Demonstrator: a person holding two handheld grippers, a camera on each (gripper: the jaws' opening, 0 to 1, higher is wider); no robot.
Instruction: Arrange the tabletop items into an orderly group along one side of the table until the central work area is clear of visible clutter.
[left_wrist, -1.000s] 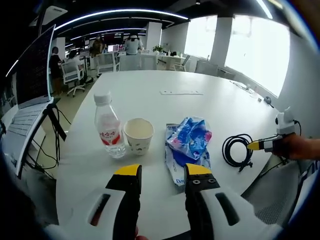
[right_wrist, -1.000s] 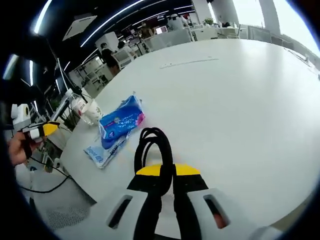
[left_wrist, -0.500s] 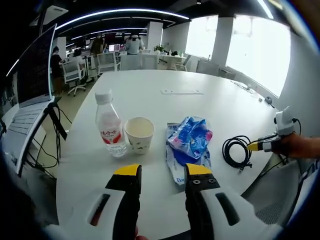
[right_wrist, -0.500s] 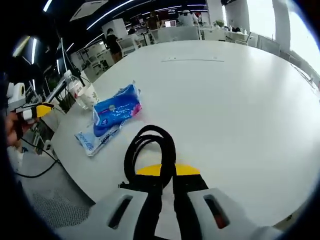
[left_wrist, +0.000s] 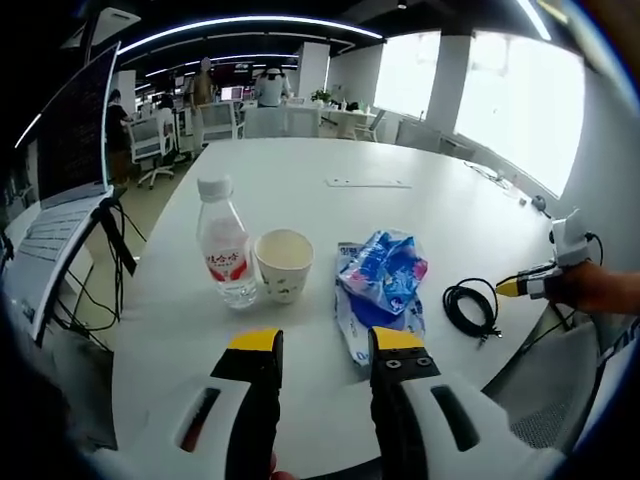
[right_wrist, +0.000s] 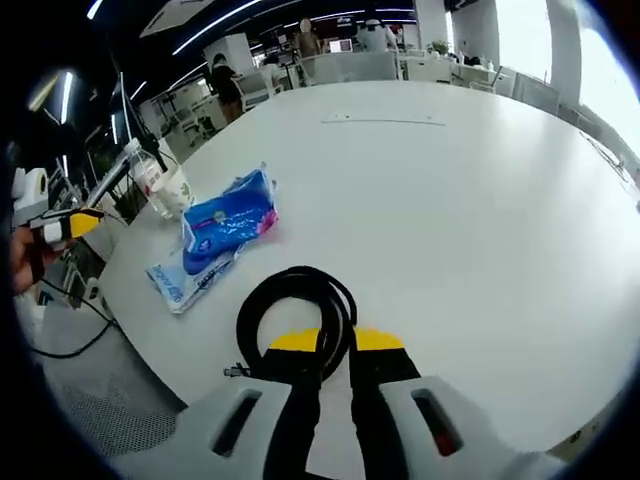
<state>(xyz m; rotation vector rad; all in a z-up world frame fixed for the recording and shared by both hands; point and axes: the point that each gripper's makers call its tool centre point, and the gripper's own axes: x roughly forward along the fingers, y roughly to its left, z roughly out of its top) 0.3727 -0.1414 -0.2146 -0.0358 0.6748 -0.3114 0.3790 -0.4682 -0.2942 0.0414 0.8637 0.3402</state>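
In the left gripper view a clear water bottle (left_wrist: 225, 255) with a red label stands beside a paper cup (left_wrist: 284, 265) on the white table (left_wrist: 400, 195). A crumpled blue packet (left_wrist: 383, 272) lies right of the cup on a flat blue-white packet (left_wrist: 372, 335). Further right, a black cable (left_wrist: 468, 306) lies coiled. My left gripper (left_wrist: 326, 345) is open and empty, short of the cup and packet. My right gripper (right_wrist: 336, 341) is shut on the near edge of the black cable (right_wrist: 295, 305), whose loop rests flat on the table (right_wrist: 480, 200). The blue packet (right_wrist: 228, 218) lies beyond it.
A screen on a stand (left_wrist: 65, 140) with hanging cords stands off the table's left edge. A flat white strip (left_wrist: 367, 183) lies at the table's far middle. Office chairs (left_wrist: 215, 125) and people stand behind. The table's near edge runs just under both grippers.
The cable loop has gone from a raised, narrow shape to a round one lying flat on the table. The right gripper has dropped a little; the left view has barely shifted.
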